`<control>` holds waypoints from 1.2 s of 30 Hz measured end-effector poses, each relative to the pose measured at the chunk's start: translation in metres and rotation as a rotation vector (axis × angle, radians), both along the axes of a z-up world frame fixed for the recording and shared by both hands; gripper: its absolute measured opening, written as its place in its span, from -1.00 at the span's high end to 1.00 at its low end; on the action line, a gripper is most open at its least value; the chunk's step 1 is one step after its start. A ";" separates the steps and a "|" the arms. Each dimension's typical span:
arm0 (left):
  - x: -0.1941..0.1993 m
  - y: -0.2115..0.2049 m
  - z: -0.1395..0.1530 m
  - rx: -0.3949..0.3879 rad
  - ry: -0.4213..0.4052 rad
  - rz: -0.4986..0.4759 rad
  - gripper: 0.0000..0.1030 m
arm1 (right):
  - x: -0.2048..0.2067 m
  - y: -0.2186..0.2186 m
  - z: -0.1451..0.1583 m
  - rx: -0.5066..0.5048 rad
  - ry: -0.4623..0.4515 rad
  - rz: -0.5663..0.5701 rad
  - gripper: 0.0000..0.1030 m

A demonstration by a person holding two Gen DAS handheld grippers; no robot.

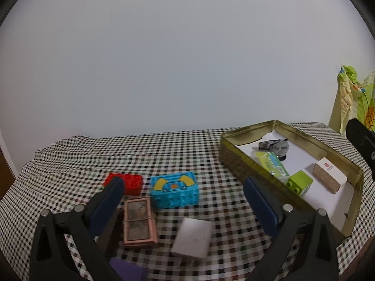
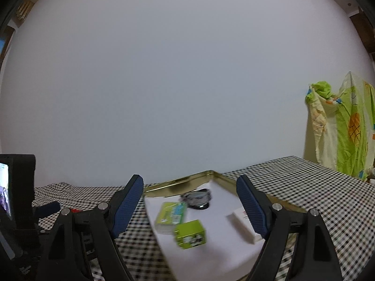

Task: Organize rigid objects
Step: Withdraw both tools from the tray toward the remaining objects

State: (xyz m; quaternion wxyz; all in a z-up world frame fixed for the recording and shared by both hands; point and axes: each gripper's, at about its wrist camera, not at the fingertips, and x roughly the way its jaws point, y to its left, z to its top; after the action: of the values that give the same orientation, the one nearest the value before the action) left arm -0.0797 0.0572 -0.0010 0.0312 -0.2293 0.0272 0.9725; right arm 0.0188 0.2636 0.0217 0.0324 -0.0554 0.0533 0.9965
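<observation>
Left gripper (image 1: 185, 185) gaping wide, holding nothing, right gripper (image 2: 189, 185) likewise hovering empty over tin (image 2: 178, 182), four things lying inside, five on table (image 1: 70, 161).

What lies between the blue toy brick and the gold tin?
Nothing: in the left wrist view only bare checked cloth separates the blue toy brick from the gold tin.

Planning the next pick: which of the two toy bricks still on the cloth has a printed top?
The blue brick, with yellow shapes printed on top. The red brick beside it is plain and lower.
</observation>
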 end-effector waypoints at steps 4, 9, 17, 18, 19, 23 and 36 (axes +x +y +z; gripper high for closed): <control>0.000 -0.013 0.000 0.001 -0.004 0.011 -0.99 | 0.000 -0.010 -0.002 -0.003 -0.011 0.017 -0.62; 0.000 -0.027 -0.001 -0.002 -0.005 0.025 -0.99 | -0.003 -0.022 -0.004 -0.002 -0.036 0.042 -0.62; -0.011 -0.064 -0.008 0.022 -0.066 0.040 -0.99 | -0.012 -0.035 -0.011 -0.004 -0.103 0.082 -0.62; -0.012 -0.069 -0.009 0.022 -0.072 0.043 -0.99 | -0.012 -0.036 -0.011 -0.004 -0.108 0.086 -0.62; -0.013 -0.076 -0.010 0.021 -0.076 0.047 -0.99 | -0.013 -0.037 -0.012 -0.003 -0.113 0.091 -0.62; -0.015 -0.104 -0.011 0.013 -0.082 0.082 -0.99 | -0.017 -0.042 -0.015 0.002 -0.148 0.110 -0.62; -0.028 -0.138 -0.027 0.081 -0.233 0.001 -0.87 | -0.028 -0.067 -0.028 0.013 -0.260 0.189 -0.62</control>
State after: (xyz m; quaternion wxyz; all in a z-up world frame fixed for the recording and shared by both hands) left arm -0.1075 -0.0805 -0.0276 0.0428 -0.3394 -0.0159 0.9395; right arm -0.0091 0.1966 -0.0058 -0.0544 -0.1886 0.0368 0.9799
